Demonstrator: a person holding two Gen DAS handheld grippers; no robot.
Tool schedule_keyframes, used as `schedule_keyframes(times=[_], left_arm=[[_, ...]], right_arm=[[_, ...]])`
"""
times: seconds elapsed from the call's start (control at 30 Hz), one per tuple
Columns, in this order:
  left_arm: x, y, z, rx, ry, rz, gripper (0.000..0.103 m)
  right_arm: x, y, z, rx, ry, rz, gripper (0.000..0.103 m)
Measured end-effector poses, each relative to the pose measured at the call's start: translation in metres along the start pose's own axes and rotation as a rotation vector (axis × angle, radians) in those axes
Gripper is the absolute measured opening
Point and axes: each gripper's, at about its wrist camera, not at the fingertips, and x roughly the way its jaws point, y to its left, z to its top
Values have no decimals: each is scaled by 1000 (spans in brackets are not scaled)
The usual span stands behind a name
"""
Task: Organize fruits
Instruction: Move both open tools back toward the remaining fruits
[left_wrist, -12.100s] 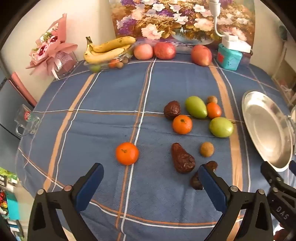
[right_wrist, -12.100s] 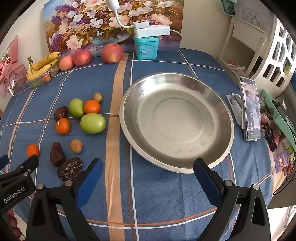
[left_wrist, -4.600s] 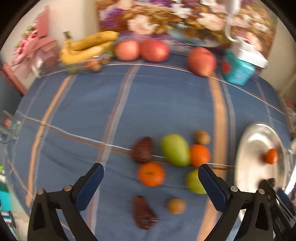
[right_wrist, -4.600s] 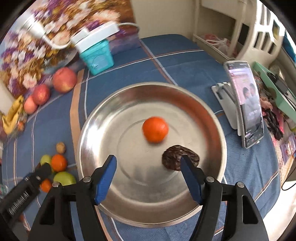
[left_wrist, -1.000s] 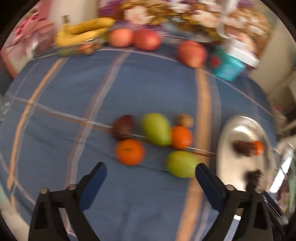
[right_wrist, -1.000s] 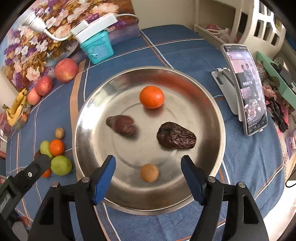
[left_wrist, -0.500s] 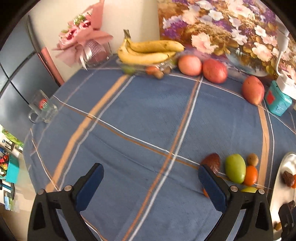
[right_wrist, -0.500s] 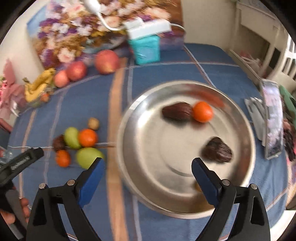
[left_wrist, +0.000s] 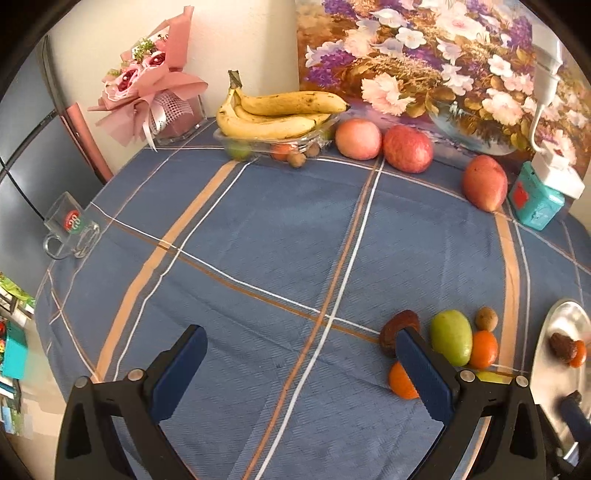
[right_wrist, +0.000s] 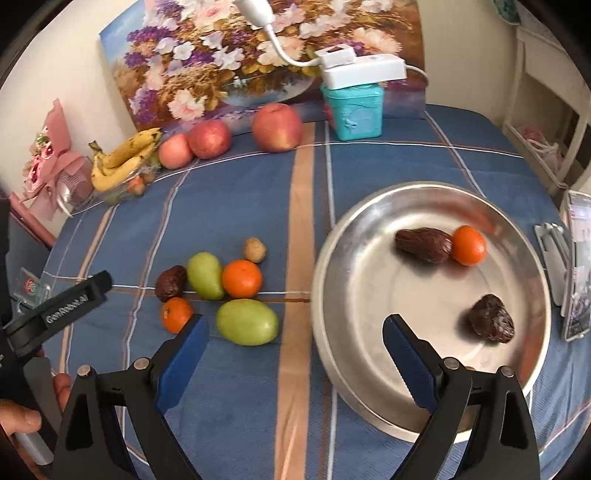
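A steel plate at the right holds two dark dates and a tangerine. On the cloth to its left lie two green fruits, two tangerines, a dark date and a small brown fruit. My right gripper is open and empty, above the plate's left rim. My left gripper is open and empty over the blue cloth; the loose fruits lie by its right finger, which hides part of a tangerine.
Bananas in a glass dish, three apples, a teal box and a flower painting line the table's back. A pink bouquet and a glass mug stand at the left. A phone on a stand is right of the plate.
The right gripper has swung left from over the plate toward its left rim and the loose fruits. The left gripper's view stays about the same.
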Motion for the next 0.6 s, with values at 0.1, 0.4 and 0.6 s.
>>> schedule_keyframes(times=[0.1,0.4,0.6], left_arm=[[0,0,1,0,-4,-11,103],[10,-3,3,-3,26,-53,103],[5,-10,10,20,4,-103,103]], right_arm=[[2,6,2,-3,8,22,95],[11,25,5,-37,34,44,95],[20,31,7,-37,59,46,95]])
